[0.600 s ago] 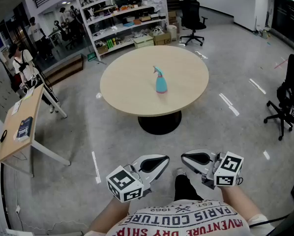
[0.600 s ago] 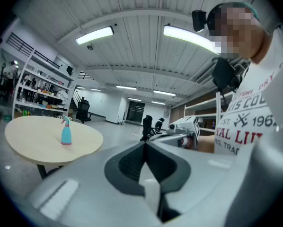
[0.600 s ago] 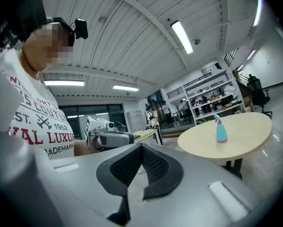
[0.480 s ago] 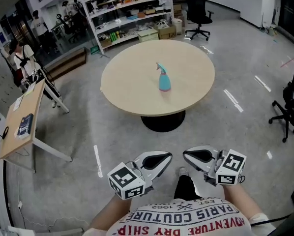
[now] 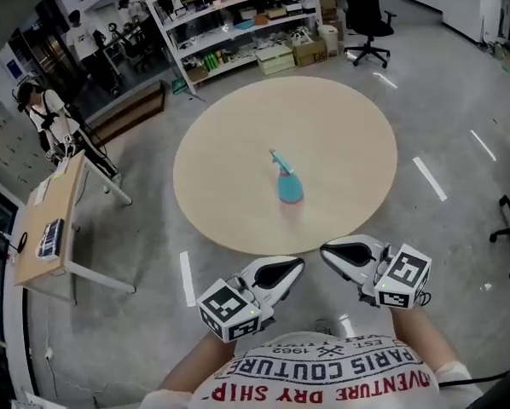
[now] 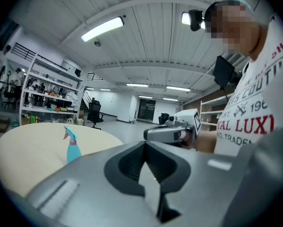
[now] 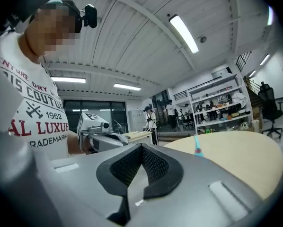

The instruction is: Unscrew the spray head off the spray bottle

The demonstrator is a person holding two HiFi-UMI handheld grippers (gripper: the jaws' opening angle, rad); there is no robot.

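Both jaws clenched empty, left gripper (image 5: 298,265) and right gripper (image 5: 326,250) near round beige bench (image 5: 229,152); clumsy grab could topple teal spray bottle (image 5: 290,187).

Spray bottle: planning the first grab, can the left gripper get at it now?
Probably not yet: the spray bottle stands mid-table, the shut left gripper hangs at the table edge. Nothing lies between.
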